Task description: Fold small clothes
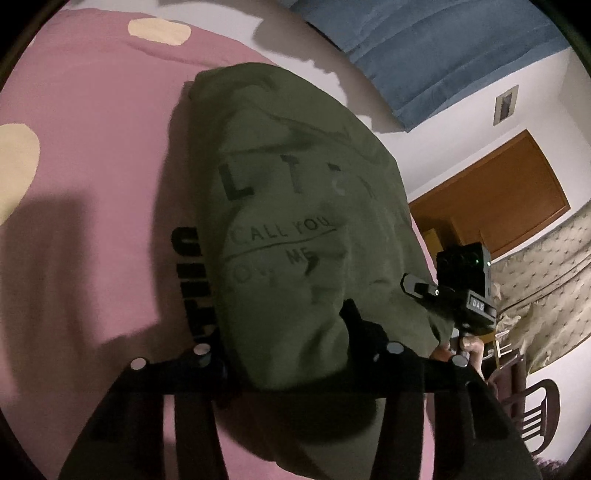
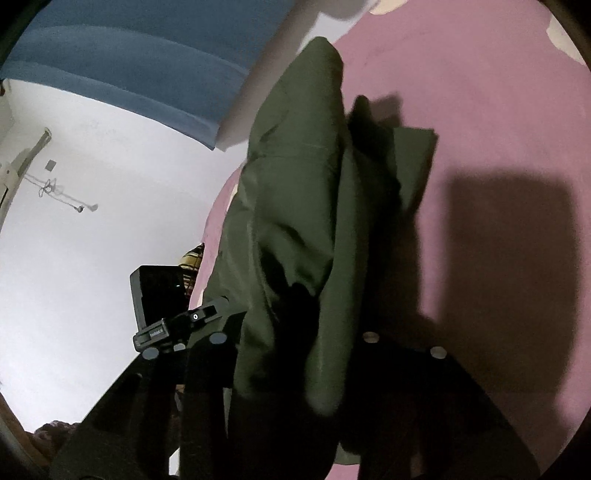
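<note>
An olive green T-shirt (image 1: 295, 229) with dark printed letters hangs lifted above the pink bed cover (image 1: 92, 184). My left gripper (image 1: 295, 354) is shut on one part of its edge; the cloth drapes over the fingers and hides the tips. The right gripper (image 1: 424, 291) shows in the left wrist view at the shirt's right side, gripping the cloth. In the right wrist view the shirt (image 2: 295, 221) hangs bunched in long folds from my right gripper (image 2: 295, 343), which is shut on it. The left gripper (image 2: 199, 317) shows beside it on the left.
The pink cover (image 2: 480, 129) has cream spots (image 1: 159, 31) and black lettering (image 1: 192, 280). A blue curtain (image 1: 424, 48), a wooden door (image 1: 491, 199), a patterned cloth (image 1: 546, 280) and a chair (image 1: 535, 417) stand to the right. A white wall (image 2: 92, 221) is left.
</note>
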